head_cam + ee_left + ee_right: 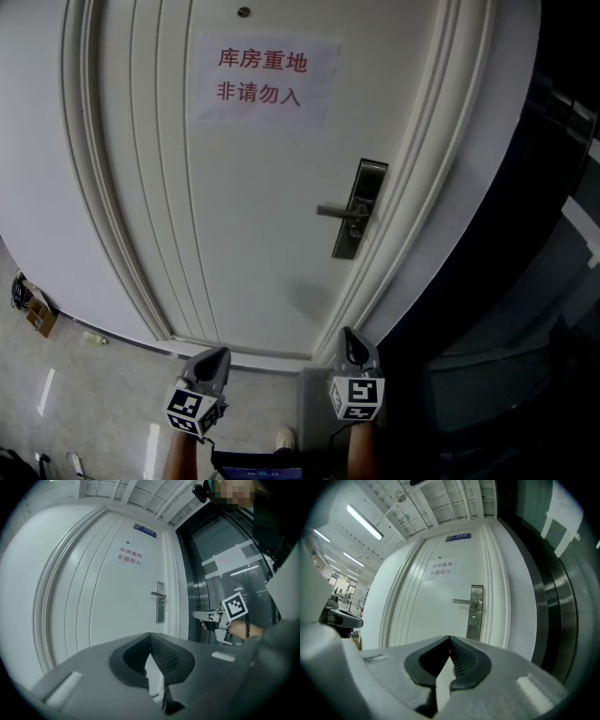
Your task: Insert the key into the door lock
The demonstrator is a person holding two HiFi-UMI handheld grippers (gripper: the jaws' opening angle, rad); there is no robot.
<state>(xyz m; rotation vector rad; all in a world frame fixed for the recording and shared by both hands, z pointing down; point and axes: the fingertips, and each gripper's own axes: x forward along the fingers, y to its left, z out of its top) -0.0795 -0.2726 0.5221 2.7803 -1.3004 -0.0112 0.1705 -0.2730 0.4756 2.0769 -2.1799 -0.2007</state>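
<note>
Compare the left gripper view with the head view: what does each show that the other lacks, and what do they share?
Only the left gripper view: the blue sign above the door, and the ceiling. Only the head view: the floor, a cardboard box by the wall, and the left gripper with its marker cube. Both: the door, its paper notice in red characters, the lever handle on its metal plate, and the right gripper.
</note>
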